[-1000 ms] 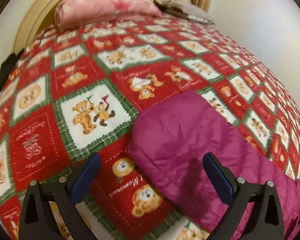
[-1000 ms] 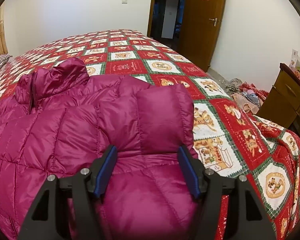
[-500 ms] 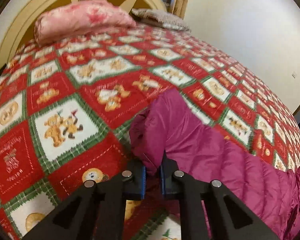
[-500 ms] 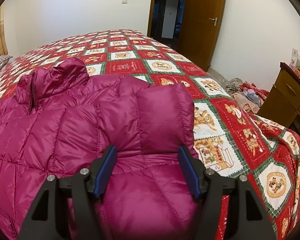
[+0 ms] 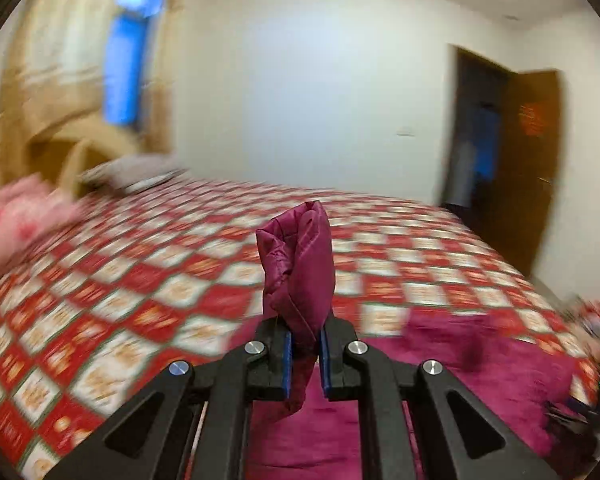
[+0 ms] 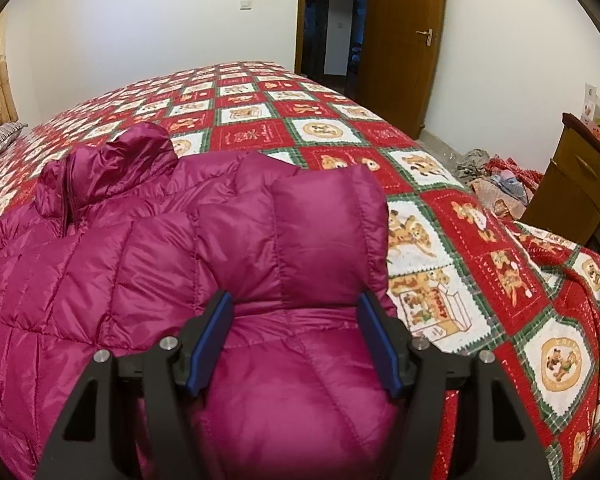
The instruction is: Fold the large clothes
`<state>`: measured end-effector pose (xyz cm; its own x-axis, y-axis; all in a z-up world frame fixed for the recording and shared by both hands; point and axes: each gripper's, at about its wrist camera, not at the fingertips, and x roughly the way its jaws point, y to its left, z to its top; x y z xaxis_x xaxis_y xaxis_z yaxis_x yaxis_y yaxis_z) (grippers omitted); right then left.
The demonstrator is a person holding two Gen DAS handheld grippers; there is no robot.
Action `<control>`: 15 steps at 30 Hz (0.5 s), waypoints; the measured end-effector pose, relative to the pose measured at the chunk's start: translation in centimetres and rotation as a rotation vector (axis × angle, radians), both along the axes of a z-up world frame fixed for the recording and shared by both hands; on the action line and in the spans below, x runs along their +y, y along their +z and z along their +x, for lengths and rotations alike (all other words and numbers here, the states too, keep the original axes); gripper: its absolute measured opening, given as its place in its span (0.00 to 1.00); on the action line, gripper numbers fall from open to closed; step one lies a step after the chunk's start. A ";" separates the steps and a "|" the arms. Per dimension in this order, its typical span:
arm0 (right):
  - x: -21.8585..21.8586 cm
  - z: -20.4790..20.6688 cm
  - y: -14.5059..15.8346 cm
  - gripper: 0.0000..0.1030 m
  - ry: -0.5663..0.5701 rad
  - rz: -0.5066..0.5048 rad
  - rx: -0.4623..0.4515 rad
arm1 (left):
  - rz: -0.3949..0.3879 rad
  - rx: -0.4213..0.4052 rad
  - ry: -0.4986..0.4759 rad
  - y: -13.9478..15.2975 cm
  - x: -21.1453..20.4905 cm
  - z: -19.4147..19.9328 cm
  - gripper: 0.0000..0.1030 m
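Covering the bed (image 6: pixel 332 128), a red patchwork quilt carries the magenta jacket (image 6: pixel 140 264) near its right edge. The left tongs (image 5: pixel 303 346) are clenched on a bunched sleeve end (image 5: pixel 296 264), raised above the quilt. The right tongs (image 6: pixel 294 340) stand released, straddling the other puffy sleeve (image 6: pixel 328 240).

Both grippers look like the same build. The left gripper (image 5: pixel 304 354) is matte black plastic, with angular arms that have triangular cutouts and four round silver screw heads across the linkage. Its fingers (image 5: pixel 286 360) carry thin blue pads on the inner faces. The right gripper (image 6: pixel 294 344) has the same black frame, the same silver screws at the pivots, and longer-looking blue pads on its fingers (image 6: pixel 210 344).
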<state>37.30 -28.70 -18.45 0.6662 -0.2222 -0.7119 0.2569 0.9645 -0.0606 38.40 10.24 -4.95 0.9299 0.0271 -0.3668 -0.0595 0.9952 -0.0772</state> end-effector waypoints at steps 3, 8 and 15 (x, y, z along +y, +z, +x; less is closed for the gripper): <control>-0.2 -0.1 0.0 0.66 -0.003 0.019 -0.005 | 0.042 -0.024 -0.172 0.5 -6.4 -0.3 0.09; -0.9 -0.4 0.1 0.66 -0.011 0.072 -0.024 | 0.122 0.007 -0.347 -2.5 -14.6 -0.5 0.10; -1.6 -0.6 0.1 0.68 -0.016 0.129 -0.041 | 0.172 0.195 -0.496 -10.0 -21.3 0.0 0.12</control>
<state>36.66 -30.35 -18.34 0.6926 -0.1414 -0.7074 0.2721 0.9594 0.0746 38.42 -11.10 -14.94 0.7618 -0.3215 -0.5624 0.4218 0.9051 0.0540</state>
